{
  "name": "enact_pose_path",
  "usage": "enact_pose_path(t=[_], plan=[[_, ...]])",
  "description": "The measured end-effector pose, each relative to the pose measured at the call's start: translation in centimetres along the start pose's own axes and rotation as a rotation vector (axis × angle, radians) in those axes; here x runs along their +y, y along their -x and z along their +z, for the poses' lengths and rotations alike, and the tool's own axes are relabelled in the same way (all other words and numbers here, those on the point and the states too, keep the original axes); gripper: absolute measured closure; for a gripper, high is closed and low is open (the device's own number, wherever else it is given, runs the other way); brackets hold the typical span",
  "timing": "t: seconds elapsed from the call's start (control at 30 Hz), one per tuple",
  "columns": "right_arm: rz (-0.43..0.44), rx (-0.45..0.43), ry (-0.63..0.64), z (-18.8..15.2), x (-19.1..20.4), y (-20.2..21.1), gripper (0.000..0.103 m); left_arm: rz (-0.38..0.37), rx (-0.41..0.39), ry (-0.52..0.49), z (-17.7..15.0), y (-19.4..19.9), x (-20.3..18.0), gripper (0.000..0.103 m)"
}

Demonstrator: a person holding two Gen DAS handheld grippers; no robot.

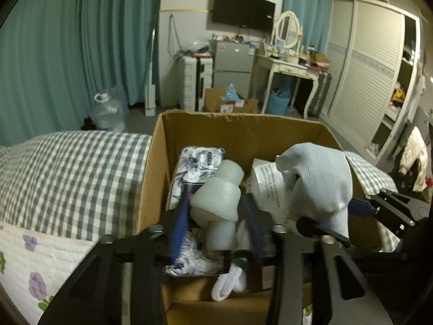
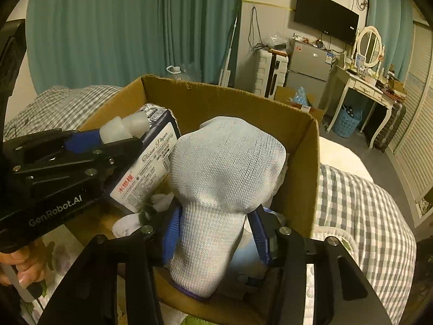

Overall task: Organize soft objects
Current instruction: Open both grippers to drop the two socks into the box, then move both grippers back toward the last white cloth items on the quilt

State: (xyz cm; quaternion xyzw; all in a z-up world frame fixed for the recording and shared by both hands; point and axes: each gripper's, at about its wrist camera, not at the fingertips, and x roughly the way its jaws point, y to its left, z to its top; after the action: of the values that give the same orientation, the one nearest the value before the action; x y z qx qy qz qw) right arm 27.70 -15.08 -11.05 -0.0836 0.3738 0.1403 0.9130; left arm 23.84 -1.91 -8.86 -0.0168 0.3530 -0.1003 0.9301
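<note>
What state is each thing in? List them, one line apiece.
Left gripper: shut on translucent white silicone piece, held over the box.
Right gripper: shut on pale blue knit sock, held over the box.
Brown cardboard box: open, on the bed.
Patterned tissue pack: inside the box, leaning.
Rolled white sock: lying on the box floor.

both fisheye views look forward along their grippers, close above an open cardboard box [image 1: 238, 127] on a checked bed [image 1: 67, 168]. the left wrist view sits lower. both share the box, the wall television [image 2: 326, 15] near 1 o'clock and teal curtains [image 2: 121, 27] at 11.
</note>
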Motion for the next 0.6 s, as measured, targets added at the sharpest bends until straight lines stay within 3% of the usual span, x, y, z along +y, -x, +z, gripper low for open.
enact_pose_path(t=[0.07,0.17,0.33,0.47,0.6], plan=[[-0.016,-0.012,0.005,0.0,0.0,0.6,0.048,-0.016,-0.015,0.025,0.2,0.6,0.1,0.038],[-0.047,-0.050,0.010,0.7,-0.6,2.3,0.034,-0.010,-0.058,0.030,0.9,2.5,-0.1,0.033],[-0.091,-0.143,-0.007,1.2,-1.8,6.8,0.033,-0.002,-0.138,0.029,2.0,6.8,-0.1,0.032],[-0.111,-0.212,-0.044,1.8,-2.9,10.7,0.029,0.008,-0.196,0.044,2.3,10.4,-0.2,0.016],[-0.138,-0.283,-0.067,2.1,-3.3,15.2,0.024,0.025,-0.252,0.045,2.2,13.9,-0.6,0.009]])
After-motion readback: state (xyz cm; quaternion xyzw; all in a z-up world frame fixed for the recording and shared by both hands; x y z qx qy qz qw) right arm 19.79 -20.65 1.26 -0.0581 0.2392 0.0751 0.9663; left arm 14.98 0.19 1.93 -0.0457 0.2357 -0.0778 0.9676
